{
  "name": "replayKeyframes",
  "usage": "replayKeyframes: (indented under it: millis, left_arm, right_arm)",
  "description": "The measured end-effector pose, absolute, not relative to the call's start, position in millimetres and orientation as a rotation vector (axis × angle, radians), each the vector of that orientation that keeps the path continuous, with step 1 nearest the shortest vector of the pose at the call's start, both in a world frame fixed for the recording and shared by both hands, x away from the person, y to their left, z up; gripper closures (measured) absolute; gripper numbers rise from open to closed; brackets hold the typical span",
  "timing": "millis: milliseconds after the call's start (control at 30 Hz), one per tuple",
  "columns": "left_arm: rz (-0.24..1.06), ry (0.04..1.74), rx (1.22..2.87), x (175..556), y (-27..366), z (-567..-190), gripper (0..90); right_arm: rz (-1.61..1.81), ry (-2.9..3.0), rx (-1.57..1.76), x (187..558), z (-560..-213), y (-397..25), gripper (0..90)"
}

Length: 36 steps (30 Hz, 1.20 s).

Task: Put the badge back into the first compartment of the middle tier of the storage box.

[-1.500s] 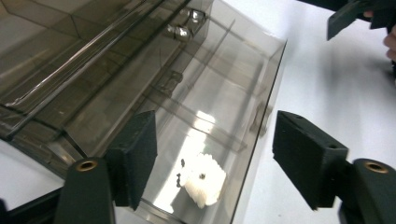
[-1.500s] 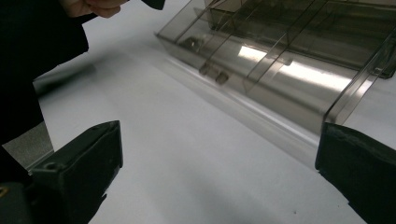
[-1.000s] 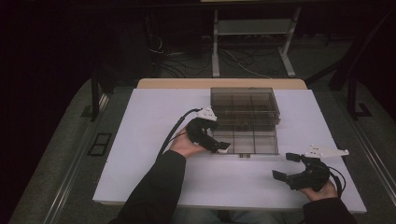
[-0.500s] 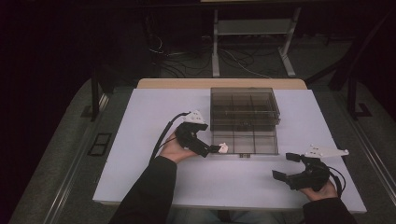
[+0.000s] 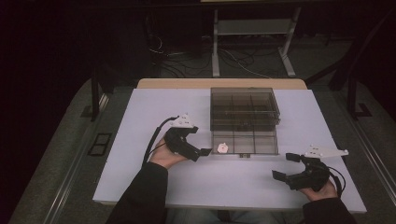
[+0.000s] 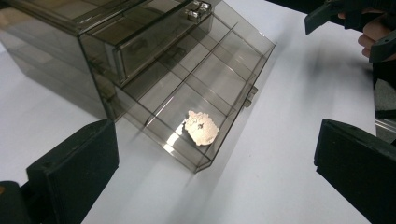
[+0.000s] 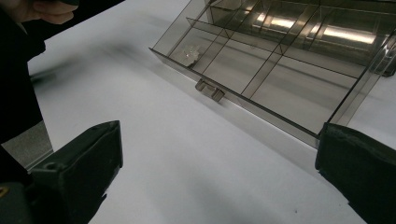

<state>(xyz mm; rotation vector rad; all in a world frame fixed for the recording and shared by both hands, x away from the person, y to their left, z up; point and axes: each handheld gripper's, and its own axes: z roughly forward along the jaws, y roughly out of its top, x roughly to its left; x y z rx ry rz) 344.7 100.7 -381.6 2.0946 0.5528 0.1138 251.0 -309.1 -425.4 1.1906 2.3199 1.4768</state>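
Two grippers are held over a white table [image 5: 140,121], both with jaws spread wide and nothing between them. The left gripper [image 5: 198,153] is seen at about 9 o'clock of the pulled-out drawer [image 5: 261,145], its jaw tips just beside the drawer's near left corner but not touching it. In the left gripper view, the black jaws are set far apart at the bottom corners, and the drawer lies between and beyond them.

One small white toothed part [image 6: 201,128] — gear-like, though its exact kind cannot be told — is lying flat in the drawer's end compartment, the one nearest the left gripper. In the high view it is seen as a pale spot [image 5: 222,148] at the drawer's left end; in the right gripper view it is glimpsed [image 7: 190,54] in the far corner compartment.

The drawer belongs to a smoky transparent organizer box [image 5: 243,107], set at 12 o'clock of the drawer and divided into compartments. A small pull tab [image 7: 209,90] is fixed on the drawer's front wall.

The right gripper [image 5: 287,167] is held at roughly 5 o'clock of the drawer, well apart from it, above bare table.
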Motion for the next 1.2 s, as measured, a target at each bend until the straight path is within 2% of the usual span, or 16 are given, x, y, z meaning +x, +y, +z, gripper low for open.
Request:
replayKeyframes:
  millis: [1200]
  left_arm:
    - [0.158,0.668,2.003,302,147,-405,0.0]
  right_arm:
    - [1.459,2.335,1.181,252,-425,-307,0.3]
